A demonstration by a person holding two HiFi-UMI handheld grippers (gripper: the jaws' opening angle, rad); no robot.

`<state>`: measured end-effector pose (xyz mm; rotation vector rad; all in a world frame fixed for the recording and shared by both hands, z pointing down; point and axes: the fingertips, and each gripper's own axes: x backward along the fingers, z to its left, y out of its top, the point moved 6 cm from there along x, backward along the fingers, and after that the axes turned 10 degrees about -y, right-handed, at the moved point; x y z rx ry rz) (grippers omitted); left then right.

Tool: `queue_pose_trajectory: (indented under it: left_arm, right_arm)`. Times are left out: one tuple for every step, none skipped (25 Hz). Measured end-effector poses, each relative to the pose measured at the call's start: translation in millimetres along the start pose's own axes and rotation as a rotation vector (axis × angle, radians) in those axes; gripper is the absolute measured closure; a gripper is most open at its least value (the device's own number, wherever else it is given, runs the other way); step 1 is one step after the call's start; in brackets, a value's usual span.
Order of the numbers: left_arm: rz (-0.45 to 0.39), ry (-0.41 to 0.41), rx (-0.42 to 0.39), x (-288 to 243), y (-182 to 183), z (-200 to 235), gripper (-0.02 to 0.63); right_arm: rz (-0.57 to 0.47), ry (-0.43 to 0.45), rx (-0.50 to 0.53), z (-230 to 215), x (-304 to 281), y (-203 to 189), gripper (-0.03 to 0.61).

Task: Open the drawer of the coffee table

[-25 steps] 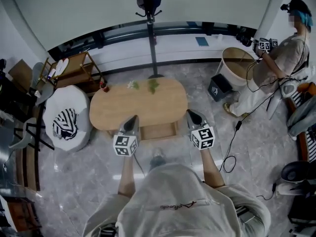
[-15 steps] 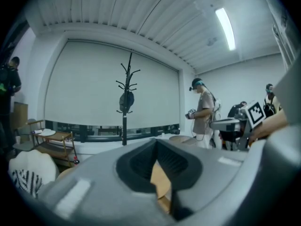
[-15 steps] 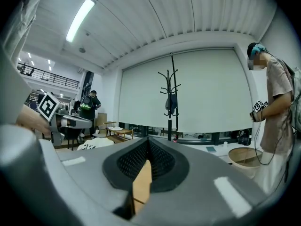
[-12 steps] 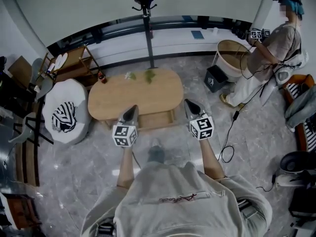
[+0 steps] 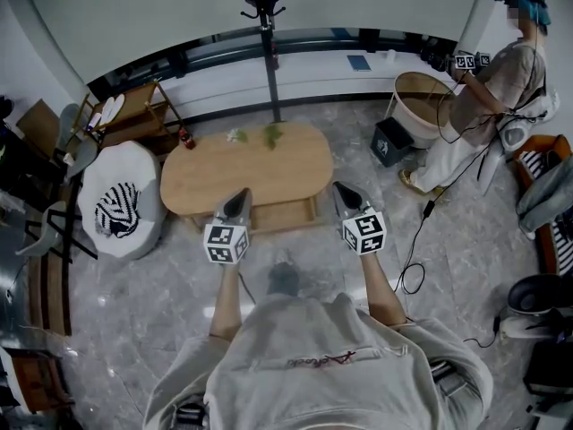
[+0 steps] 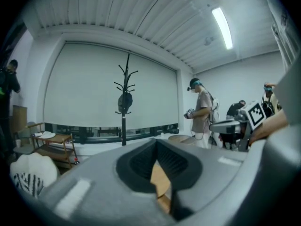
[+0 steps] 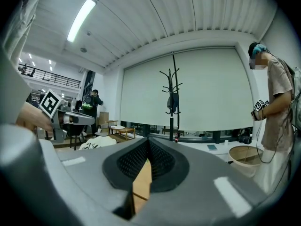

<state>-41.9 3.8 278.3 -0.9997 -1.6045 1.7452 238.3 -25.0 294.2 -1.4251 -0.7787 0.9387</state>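
The drawer (image 5: 285, 214) sticks out a little from under the near side of the oval wooden worktop (image 5: 246, 170). The left tool (image 5: 239, 195) and the right tool (image 5: 339, 189) hover near the drawer, one on each side. Both tools have their jaws pressed together, and nothing is in them.

Even ceiling strip light (image 7: 81, 20), soft shadows; fisheye edges dark, frames sharp
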Motion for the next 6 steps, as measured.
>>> queue_pose_trajectory:
  left_arm:
    - [0.001,0.0,-0.004,0.2,-0.7,-1.1,0.614]
    - [0.003,0.0,-0.008,0.2,-1.3,-1.5,0.614]
    - [0.005,0.0,-0.012,0.0,-1.6,-1.1,0.614]
    - [0.005,0.0,-0.015,-0.4,-1.5,-0.1,0.614]
    - [0.005,0.001,-0.017,-0.9,-1.2,1.2,0.614]
    - [0.005,0.001,-0.019,-1.5,-0.8,2.5,0.614]
  right_arm:
    - [0.002,-0.003,-0.003,-0.9,1.0,-2.1,0.574]
    - [0.002,-0.006,-0.006,-1.5,1.2,-3.5,0.574]
    - [0.002,-0.007,-0.008,-1.7,0.5,-4.2,0.574]
    - [0.001,-0.007,-0.009,-1.5,-1.1,-4.1,0.574]
    - [-0.001,-0.005,-0.008,-1.2,-3.0,-3.6,0.574]
    - [-0.003,-0.004,-0.007,-0.9,-5.2,-3.0,0.574]
